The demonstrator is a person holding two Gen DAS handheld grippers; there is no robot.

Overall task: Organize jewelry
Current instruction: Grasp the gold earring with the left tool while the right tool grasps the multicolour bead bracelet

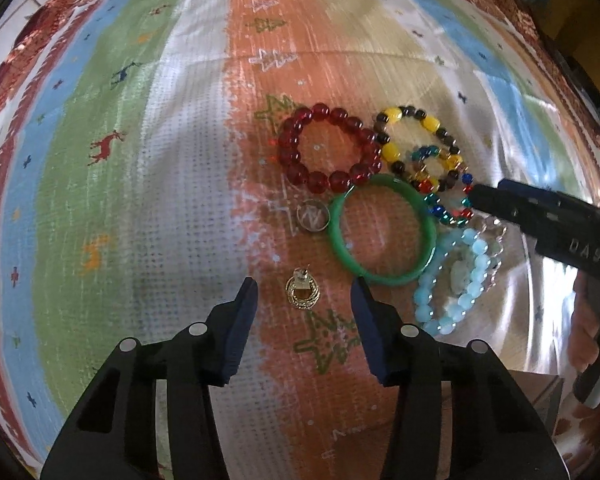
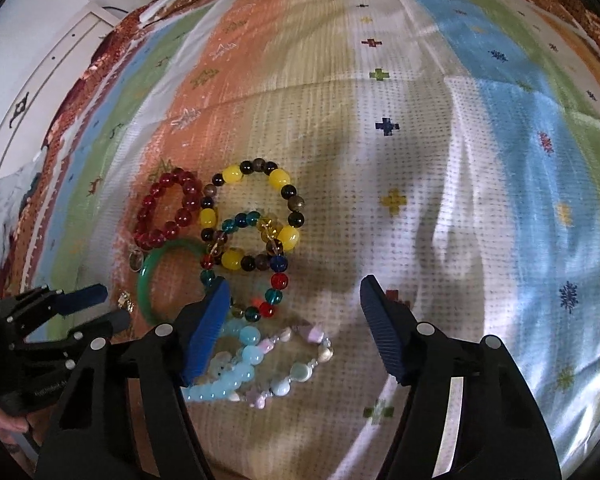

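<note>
Striped cloth (image 1: pixel 140 160); gold earring (image 1: pixel 302 297) between open left gripper (image 1: pixel 304 312) fingers.

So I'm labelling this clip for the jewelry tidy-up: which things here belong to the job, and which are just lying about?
Part of the job:
red bead bracelet
yellow and dark bead bracelet
green bangle
multicolour bead bracelet
pale blue bracelet
pastel bracelet
silver ring
gold earring

Just lying about:
patterned cloth
white cabinet
</note>
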